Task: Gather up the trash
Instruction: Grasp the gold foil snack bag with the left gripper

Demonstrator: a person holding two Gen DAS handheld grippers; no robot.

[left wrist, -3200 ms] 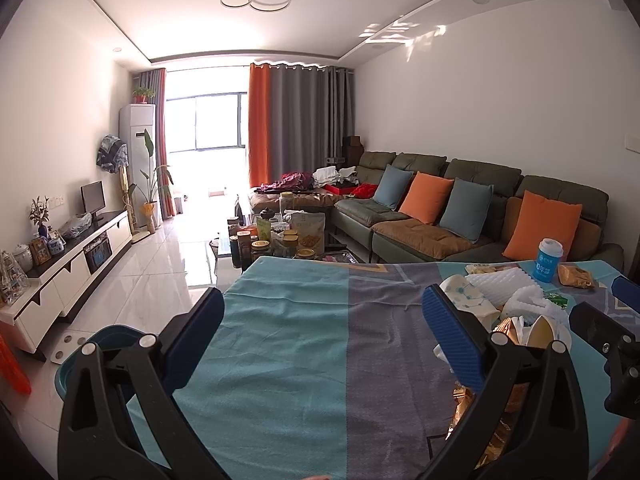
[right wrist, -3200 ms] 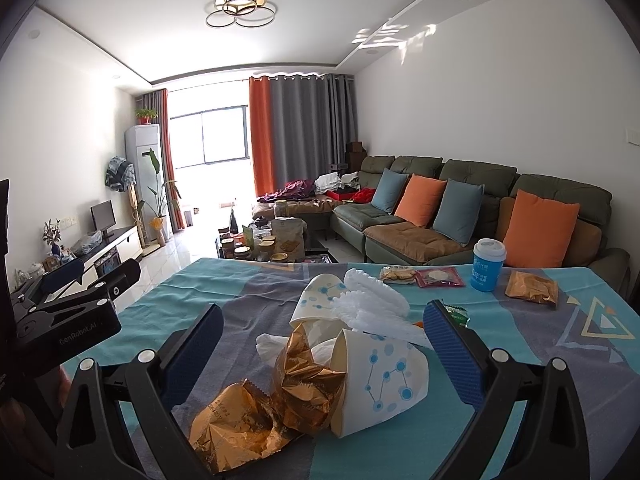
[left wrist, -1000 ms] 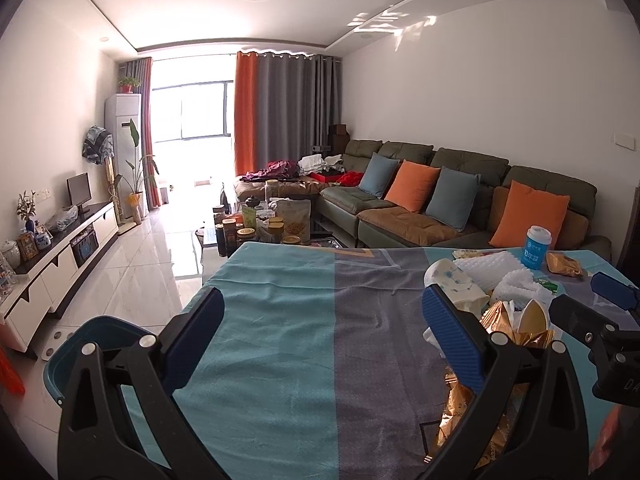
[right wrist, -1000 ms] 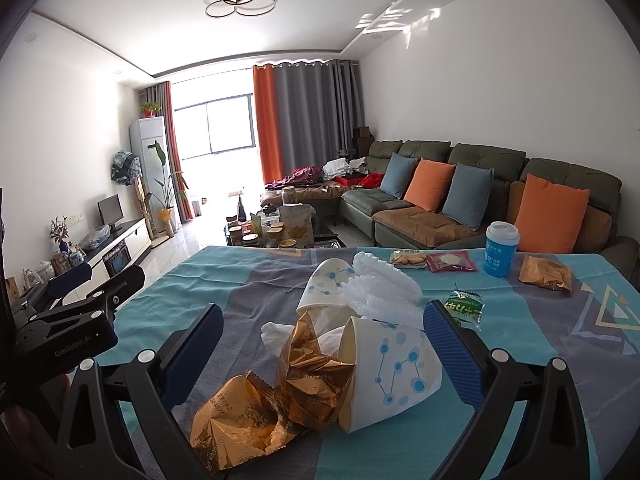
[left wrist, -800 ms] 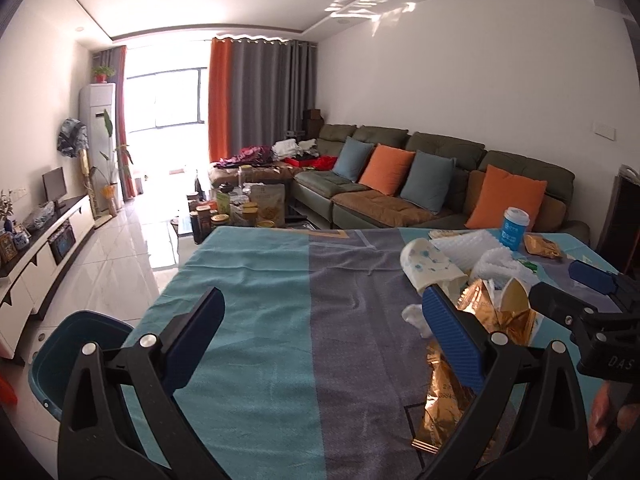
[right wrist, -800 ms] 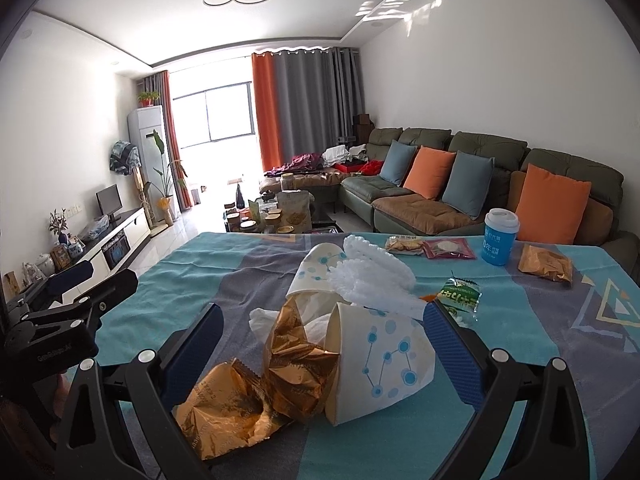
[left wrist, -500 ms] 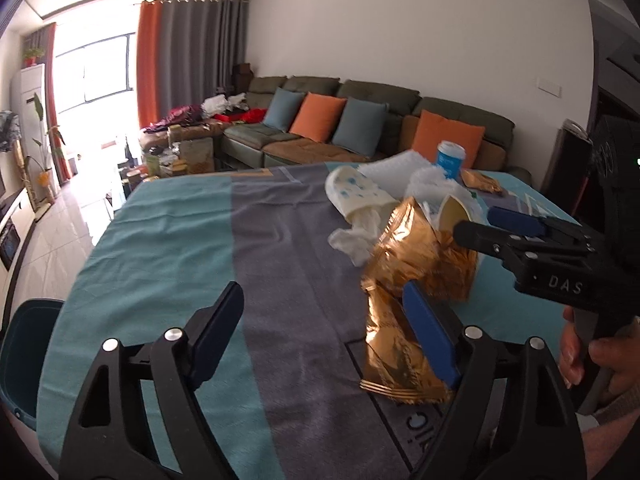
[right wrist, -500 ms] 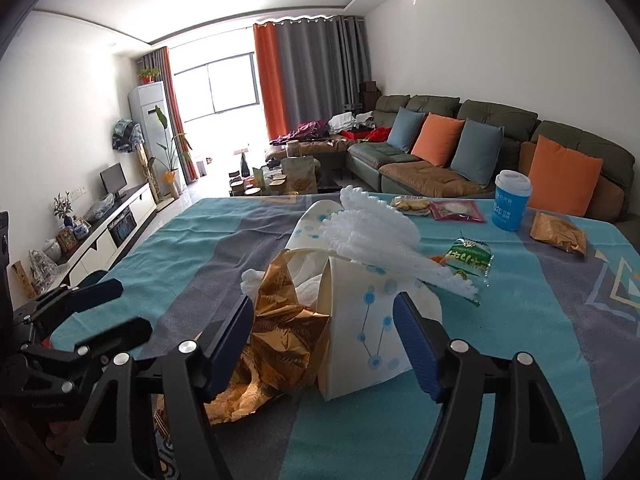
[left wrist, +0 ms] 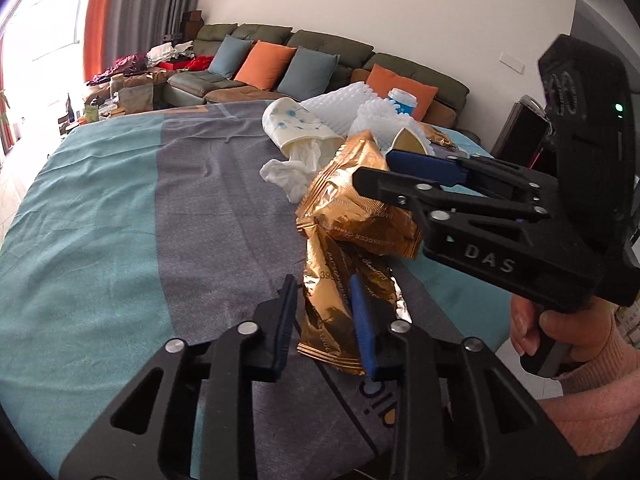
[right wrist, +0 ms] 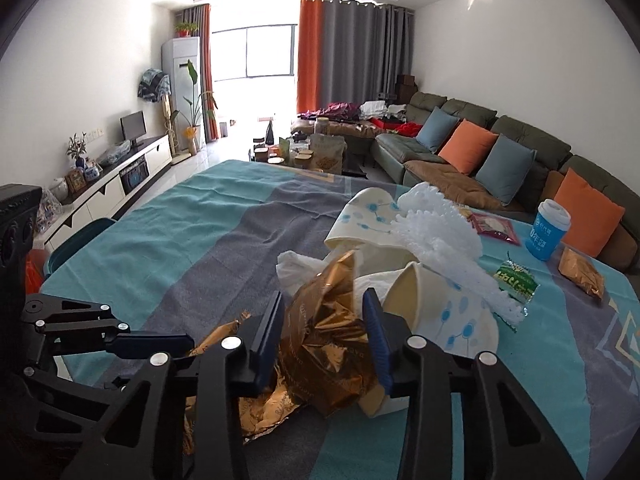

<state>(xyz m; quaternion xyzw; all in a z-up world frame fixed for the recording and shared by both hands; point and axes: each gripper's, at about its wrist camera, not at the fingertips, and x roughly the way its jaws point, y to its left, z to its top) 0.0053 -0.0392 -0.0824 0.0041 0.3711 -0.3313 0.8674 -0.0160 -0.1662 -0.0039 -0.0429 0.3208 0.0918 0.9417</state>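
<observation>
A pile of trash lies on the teal and grey tablecloth [left wrist: 100, 240]. A flat gold wrapper [left wrist: 328, 320] lies between the fingers of my left gripper [left wrist: 324, 320], whose jaws are closing; a thin gap still shows at the left pad. A crumpled gold wrapper [right wrist: 324, 332] stands between the fingers of my right gripper [right wrist: 324, 336], also closing, with the pads close on both sides and no squeeze visible. In the left wrist view the right gripper [left wrist: 374, 166] reaches in from the right, held by a hand [left wrist: 560, 332]. Paper cups [right wrist: 448, 320], white tissue [left wrist: 284, 172] and foam netting [right wrist: 436, 232] lie behind.
A blue lidded cup [right wrist: 546, 232], a green packet [right wrist: 516, 280] and a small gold packet [right wrist: 580, 276] sit at the table's far right. A teal bin [right wrist: 76, 240] stands on the floor off the left edge. A sofa [right wrist: 500, 152] lies beyond.
Both grippers tipped down onto the trash pile. The left swung right to the flat gold wrapper. Both pairs of jaws went from wide apart to narrow around the wrappers.
</observation>
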